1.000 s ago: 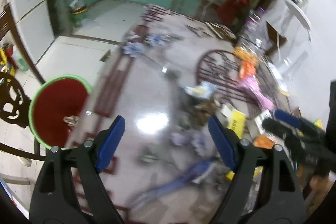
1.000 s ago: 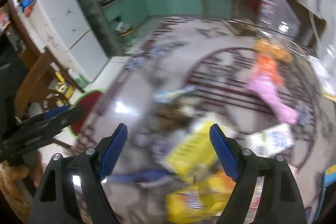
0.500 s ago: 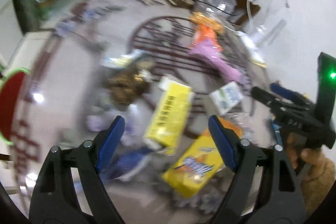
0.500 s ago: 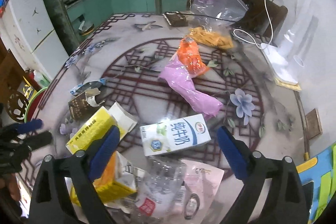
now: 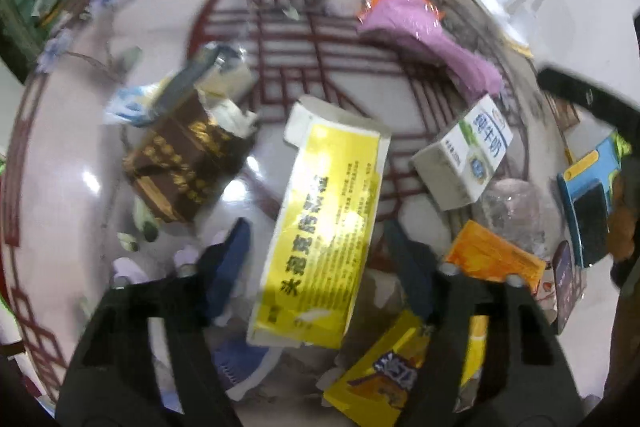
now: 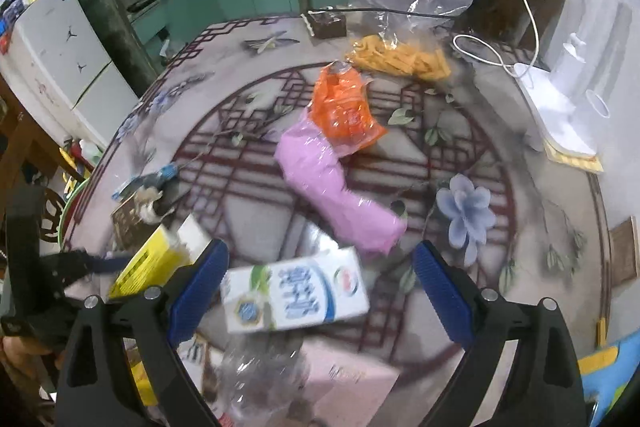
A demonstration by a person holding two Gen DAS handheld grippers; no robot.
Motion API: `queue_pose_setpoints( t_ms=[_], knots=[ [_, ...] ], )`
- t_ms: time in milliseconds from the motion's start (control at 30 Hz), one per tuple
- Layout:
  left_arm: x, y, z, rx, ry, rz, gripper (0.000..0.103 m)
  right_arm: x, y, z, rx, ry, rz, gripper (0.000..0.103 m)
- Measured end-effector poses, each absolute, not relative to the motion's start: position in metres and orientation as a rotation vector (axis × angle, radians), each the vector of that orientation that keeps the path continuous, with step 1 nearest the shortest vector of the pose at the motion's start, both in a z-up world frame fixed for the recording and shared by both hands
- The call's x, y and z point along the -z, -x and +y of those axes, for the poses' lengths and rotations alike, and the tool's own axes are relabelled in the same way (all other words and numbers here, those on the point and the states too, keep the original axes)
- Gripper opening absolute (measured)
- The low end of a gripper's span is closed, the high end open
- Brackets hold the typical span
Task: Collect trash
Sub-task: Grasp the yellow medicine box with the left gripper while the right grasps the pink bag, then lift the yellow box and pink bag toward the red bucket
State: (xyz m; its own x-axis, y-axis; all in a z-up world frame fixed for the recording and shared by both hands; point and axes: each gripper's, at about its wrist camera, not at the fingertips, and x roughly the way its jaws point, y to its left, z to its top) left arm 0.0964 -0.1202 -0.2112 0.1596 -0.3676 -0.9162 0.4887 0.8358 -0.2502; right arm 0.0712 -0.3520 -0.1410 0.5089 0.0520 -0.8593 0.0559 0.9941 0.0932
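My left gripper (image 5: 316, 259) is closing around a yellow carton (image 5: 320, 227) printed with black Chinese characters I can't quite read; its pads aren't touching yet. My right gripper (image 6: 320, 275) stands wide open over a white milk carton (image 6: 296, 297) lettered 纯牛奶 in blue, on the patterned table (image 6: 480, 155).

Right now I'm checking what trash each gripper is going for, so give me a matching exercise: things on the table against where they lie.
Things:
1. yellow printed cardboard box
2. white and blue milk carton
3. pink plastic bag

Places:
A. between the open right gripper's fingers
B. between the closing left gripper's fingers
C. mid-table, partly under an orange bag

Pairs: 1-B, 2-A, 3-C
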Motion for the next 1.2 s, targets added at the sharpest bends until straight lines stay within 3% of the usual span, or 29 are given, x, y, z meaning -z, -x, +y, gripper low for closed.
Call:
queue_pose_setpoints(
  t_ms=[67, 133, 433, 500, 600, 767, 1200],
  knots=[
    [0.218, -0.096, -0.124, 0.639, -0.137, 1.288, 0.044, 0.144, -0.084, -0.354, -0.01, -0.088, 1.049, 0.091],
    [0.223, -0.095, -0.127, 0.664, -0.14, 1.307, 0.04, 0.15, -0.099, -0.357, -0.029, -0.065, 1.071, 0.091],
    [0.219, -0.104, -0.126, 0.653, -0.131, 1.285, 0.039, 0.198, -0.151, -0.357, -0.089, -0.009, 1.183, 0.087],
    [0.215, -0.106, -0.123, 0.642, -0.122, 1.273, 0.039, 0.209, -0.156, -0.357, -0.1, -0.019, 1.212, 0.062],
    [0.204, -0.107, -0.118, 0.63, -0.111, 1.244, 0.039, 0.216, -0.158, -0.358, -0.1, -0.04, 1.229, 0.034],
    [0.184, -0.107, -0.112, 0.613, -0.105, 1.191, 0.039, 0.193, -0.144, -0.358, -0.079, -0.079, 1.153, 0.023],
    [0.116, -0.08, -0.097, 0.581, -0.085, 0.994, 0.039, 0.091, -0.07, -0.311, -0.049, -0.165, 0.903, 0.022]
  ],
)
